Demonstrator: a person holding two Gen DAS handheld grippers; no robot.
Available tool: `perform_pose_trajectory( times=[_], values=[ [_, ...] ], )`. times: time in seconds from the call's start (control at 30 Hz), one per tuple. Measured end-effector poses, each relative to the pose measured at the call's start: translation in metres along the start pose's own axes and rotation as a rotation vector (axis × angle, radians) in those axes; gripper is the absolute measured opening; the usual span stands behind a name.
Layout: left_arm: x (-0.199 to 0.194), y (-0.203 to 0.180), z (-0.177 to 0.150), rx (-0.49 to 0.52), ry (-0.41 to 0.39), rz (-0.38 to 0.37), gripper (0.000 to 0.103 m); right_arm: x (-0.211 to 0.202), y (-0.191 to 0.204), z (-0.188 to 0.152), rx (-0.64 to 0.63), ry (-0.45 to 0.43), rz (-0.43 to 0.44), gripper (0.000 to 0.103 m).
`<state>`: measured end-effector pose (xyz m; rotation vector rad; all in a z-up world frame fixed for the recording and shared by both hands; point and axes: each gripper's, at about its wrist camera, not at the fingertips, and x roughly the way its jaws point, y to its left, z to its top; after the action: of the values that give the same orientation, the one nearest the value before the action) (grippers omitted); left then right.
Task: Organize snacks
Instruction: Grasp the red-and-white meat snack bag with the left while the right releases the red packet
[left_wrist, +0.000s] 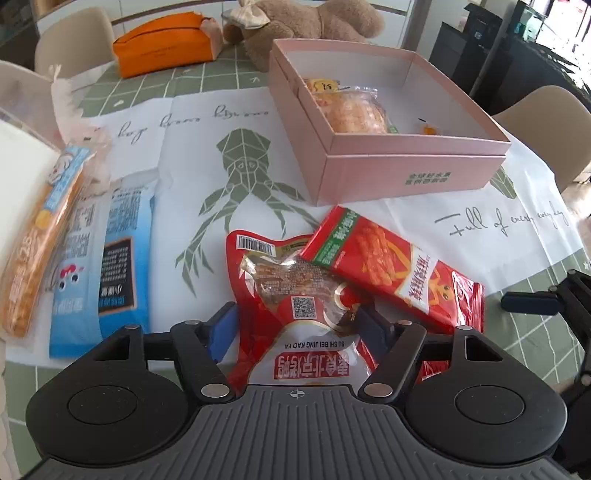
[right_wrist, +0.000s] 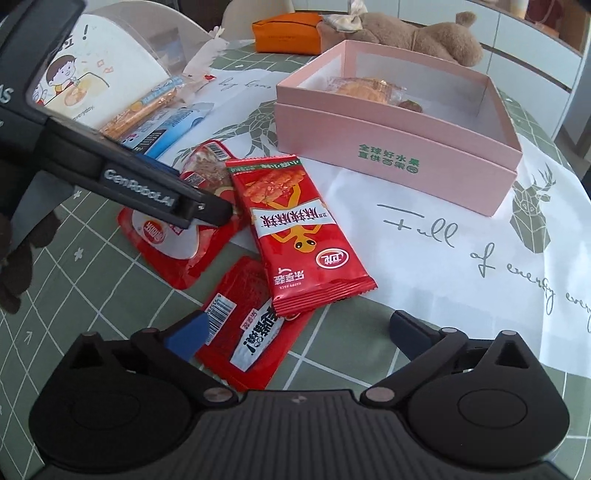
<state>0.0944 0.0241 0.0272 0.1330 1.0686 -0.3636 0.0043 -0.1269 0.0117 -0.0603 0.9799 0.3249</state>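
Only the right wrist view shows the flat red packet (right_wrist: 243, 332) with a barcode and a silver label, lying on the green checked tablecloth (right_wrist: 92, 280); the left wrist view hides all but its edge under other snacks. The left view alone shows the whole blue-and-white packet (left_wrist: 110, 258) and the orange snack stick (left_wrist: 40, 240) lined up far outside its left jaw.

The left gripper (left_wrist: 295, 325) has its jaws fairly wide, straddling the red duck pouch (left_wrist: 295, 302) with its clear window; the pads do not press it. The red spicy-strip bag (right_wrist: 295, 229) overlaps that pouch just beyond the jaws.

The right gripper (right_wrist: 295, 332) stands wide open, the barcode packet against its left pad, nothing gripped. The pink box (right_wrist: 399, 147), holding wrapped pastries, sits well ahead of both.
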Motion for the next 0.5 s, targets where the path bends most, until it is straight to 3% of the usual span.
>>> perform_pose_trajectory(
  times=[0.1, 0.17, 0.37, 0.5],
  values=[
    [-0.004, 0.002, -0.005, -0.007, 0.012, 0.000, 0.073, 0.001, -0.001, 0.006, -0.015, 0.040, 0.011, 0.102],
    [-0.007, 0.005, -0.008, -0.020, 0.019, 0.000, 0.073, 0.000, -0.006, 0.011, -0.002, 0.059, 0.025, 0.092],
    [-0.014, 0.017, -0.016, -0.098, 0.014, -0.029, 0.071, -0.012, -0.024, 0.023, 0.050, -0.017, -0.003, 0.091],
    [-0.014, 0.013, -0.015, -0.099, 0.013, -0.014, 0.072, 0.000, -0.023, 0.044, 0.061, -0.036, -0.031, 0.090]
  ],
)
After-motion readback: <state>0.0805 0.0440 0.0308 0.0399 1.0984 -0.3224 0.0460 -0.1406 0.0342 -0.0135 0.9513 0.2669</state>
